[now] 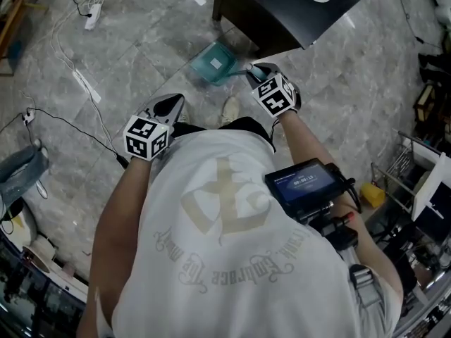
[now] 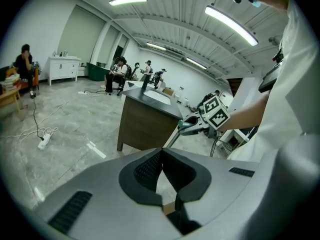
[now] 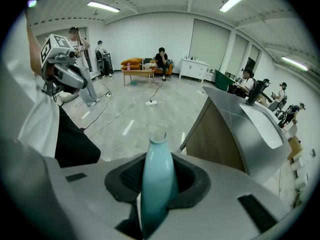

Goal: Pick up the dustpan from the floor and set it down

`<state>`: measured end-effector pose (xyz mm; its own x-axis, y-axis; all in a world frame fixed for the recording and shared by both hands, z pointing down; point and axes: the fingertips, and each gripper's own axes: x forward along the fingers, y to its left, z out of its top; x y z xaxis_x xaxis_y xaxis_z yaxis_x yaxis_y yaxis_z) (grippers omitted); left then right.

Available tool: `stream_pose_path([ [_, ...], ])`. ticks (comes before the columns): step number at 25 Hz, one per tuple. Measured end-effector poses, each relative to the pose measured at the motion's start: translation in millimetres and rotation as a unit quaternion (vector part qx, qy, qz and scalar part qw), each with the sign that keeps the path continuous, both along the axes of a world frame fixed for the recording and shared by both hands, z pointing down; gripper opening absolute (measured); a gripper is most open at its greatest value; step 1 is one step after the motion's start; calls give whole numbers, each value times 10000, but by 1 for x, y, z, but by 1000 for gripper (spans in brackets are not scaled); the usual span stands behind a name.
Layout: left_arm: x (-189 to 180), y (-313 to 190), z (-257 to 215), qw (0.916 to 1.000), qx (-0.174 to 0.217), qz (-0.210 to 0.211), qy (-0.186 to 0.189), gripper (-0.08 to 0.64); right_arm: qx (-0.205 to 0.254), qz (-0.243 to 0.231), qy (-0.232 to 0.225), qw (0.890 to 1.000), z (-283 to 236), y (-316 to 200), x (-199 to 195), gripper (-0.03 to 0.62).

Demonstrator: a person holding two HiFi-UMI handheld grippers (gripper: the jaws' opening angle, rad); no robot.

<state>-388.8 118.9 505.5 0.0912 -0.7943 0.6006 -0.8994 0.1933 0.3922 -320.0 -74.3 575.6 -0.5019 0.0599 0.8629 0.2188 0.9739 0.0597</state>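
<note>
Grey marble floor (image 1: pixel 141 55), right tongs (image 1: pixel 259 70) clamping dustpan (image 1: pixel 215 63)

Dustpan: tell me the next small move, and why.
Probably lower the right gripper until the dustpan sits flat on the floor. Its jaws clamp the teal handle; whether the dustpan touches the floor yet I cannot tell.

Curved print on the shirt (image 1: pixel 211 280) is illegible.
</note>
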Motion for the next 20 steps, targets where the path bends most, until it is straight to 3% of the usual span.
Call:
stream_pose_path([
  [7,-45,31,19,9999,-70,122,97,11,49,215,248,9994,34,14,-41,106],
  [20,-58,34,0,9988,-188,433,129,11,8,555,518,9971,52,4,-52,106],
])
